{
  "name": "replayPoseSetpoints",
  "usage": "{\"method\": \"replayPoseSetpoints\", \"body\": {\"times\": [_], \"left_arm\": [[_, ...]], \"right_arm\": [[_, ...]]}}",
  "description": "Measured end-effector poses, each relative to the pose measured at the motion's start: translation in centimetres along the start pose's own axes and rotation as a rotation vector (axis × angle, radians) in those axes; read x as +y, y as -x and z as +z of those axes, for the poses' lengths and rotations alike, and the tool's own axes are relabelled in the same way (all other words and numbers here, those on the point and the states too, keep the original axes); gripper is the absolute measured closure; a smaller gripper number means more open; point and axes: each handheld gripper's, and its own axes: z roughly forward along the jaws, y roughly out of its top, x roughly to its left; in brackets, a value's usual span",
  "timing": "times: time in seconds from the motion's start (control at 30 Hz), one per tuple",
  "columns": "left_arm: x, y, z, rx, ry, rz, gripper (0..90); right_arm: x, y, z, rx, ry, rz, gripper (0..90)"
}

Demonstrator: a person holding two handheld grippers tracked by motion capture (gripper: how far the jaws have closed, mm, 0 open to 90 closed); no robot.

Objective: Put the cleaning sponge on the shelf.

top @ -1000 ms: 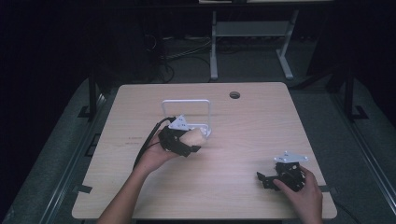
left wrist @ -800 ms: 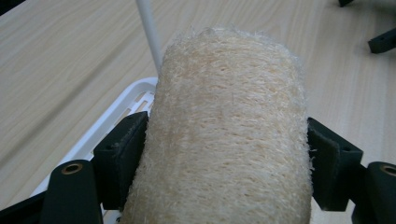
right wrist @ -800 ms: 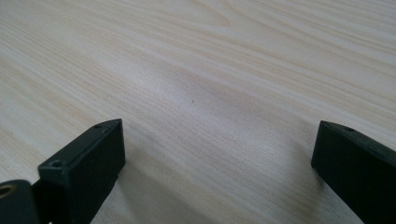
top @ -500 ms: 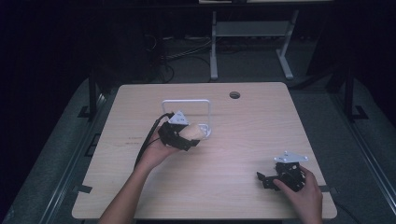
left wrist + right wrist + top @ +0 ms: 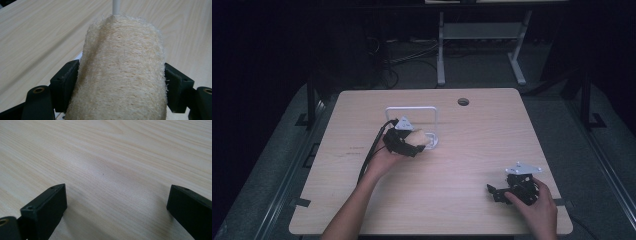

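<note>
No text, label, brand, number or sign can be read anywhere in these views. The counter (image 5: 472,165) shows bare wood grain, and a few faint dark marks near its left edge are too small to make out.

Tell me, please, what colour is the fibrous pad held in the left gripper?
The loofah pad is pale cream-beige, clearest in the left gripper view.

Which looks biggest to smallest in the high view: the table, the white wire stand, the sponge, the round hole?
1. Table
2. White wire stand
3. Sponge, partly hidden by the left gripper
4. Round hole
</note>
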Motion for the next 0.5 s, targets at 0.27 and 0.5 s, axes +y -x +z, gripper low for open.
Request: {"method": "replayPoseSetpoints", "body": {"times": [0.27,0.5], "left_arm": [[0.0,-0.4,0.9,0.019,0.001,-0.013,24.2],[-0.1,-0.6,1.6,0.026,0.003,-0.031,24.2]], "right_arm": [[0.0,0.0,0.0,0.000,0.000,0.000,2.6],[0.0,0.0,0.0,0.000,0.000,0.000,2.6]]}}
